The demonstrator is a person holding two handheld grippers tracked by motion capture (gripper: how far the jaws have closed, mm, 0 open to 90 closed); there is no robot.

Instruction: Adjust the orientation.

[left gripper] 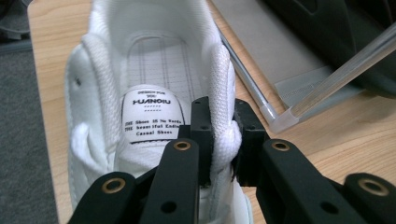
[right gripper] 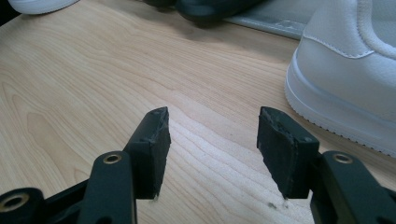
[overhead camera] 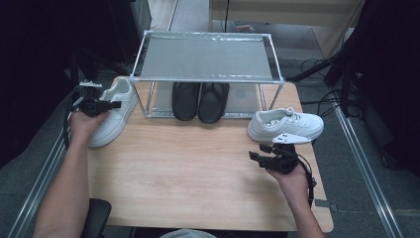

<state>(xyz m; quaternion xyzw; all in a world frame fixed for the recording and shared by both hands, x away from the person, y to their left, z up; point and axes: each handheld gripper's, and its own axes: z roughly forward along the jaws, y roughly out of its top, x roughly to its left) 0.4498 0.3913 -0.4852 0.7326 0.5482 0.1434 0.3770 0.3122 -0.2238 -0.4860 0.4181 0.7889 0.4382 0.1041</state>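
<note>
Grip made: your left gripper pinches the white shoe's collar; the right gripper gapes empty. Lift it toward the rack next.

Shoes under rack

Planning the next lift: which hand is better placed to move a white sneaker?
Left. The left gripper already pinches the left sneaker by its collar; the right gripper stands open, beside the right sneaker.

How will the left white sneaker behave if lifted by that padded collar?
The left gripper pinches the white sneaker by one soft collar edge, which squashes visibly, so it may sag and swing toe-down. It looks light; the knit padding should resist slipping.
</note>
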